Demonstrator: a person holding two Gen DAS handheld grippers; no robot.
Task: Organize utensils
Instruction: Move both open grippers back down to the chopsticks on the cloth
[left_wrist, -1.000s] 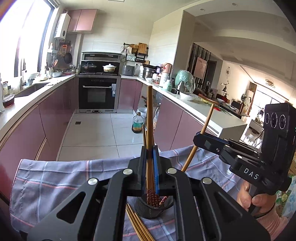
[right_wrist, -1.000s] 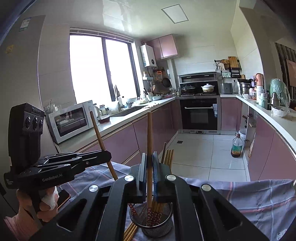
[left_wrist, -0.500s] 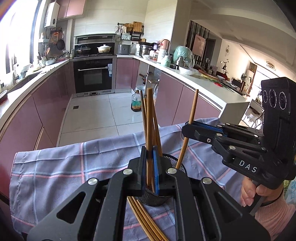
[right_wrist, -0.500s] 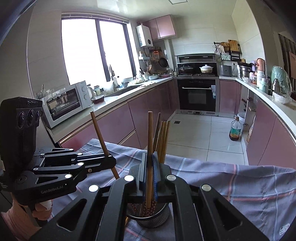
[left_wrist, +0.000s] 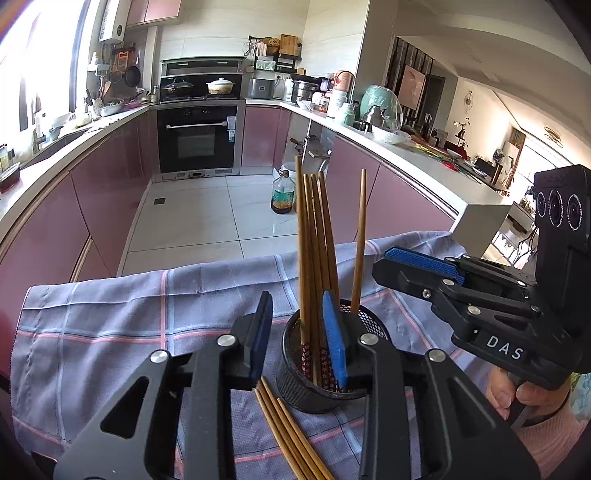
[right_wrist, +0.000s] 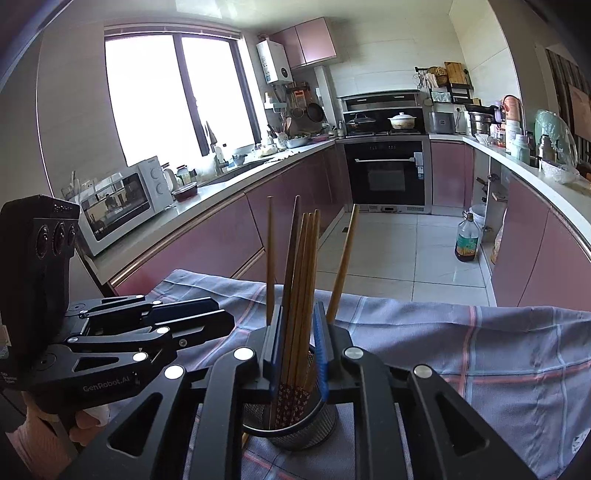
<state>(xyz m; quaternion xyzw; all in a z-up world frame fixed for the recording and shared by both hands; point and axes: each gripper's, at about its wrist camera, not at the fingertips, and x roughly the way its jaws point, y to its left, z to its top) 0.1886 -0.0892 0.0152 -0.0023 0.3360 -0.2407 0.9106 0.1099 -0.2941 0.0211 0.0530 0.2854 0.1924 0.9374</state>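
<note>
Three loose chopsticks (left_wrist: 291, 435) beside holder (left_wrist: 317, 384).

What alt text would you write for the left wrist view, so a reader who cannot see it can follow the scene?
The left gripper, jaws apart, sits over a black mesh holder where wooden chopsticks stand upright. More loose chopsticks lie on the checked cloth beside it, and the right gripper reaches in from the right, with a kitchen behind.

Bright window (right_wrist: 173, 96) glare, fisheye-warped edges
</note>
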